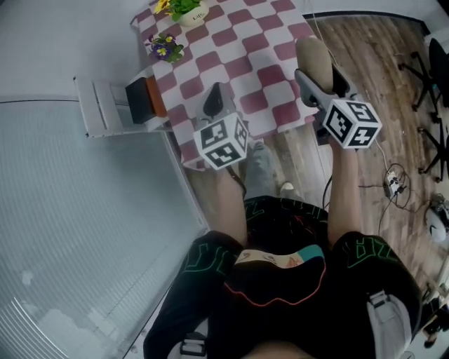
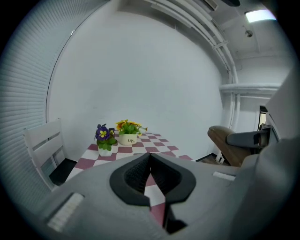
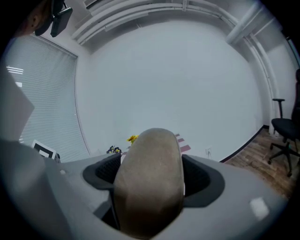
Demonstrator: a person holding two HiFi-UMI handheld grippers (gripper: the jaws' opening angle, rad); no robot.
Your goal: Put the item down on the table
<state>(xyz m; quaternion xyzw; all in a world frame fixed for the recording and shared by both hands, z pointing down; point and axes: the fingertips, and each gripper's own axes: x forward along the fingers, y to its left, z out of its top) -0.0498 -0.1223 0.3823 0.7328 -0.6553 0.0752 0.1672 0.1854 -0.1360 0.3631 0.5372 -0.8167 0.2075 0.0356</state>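
the right gripper (image 3: 150, 176) is clamped on a tan rounded item (image 1: 313, 57), held over the table (image 1: 259, 42) near its front edge and seemingly not yet touching it, ready for lowering, while the left gripper (image 2: 150, 177), jaws together on nothing, hangs clear over that same edge.

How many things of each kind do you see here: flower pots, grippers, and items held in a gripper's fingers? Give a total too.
Flower pots: 2 (yellow, purple)
Grippers: 2 (left, right)
Held item: 1 (brown, in the right gripper)
Total: 5
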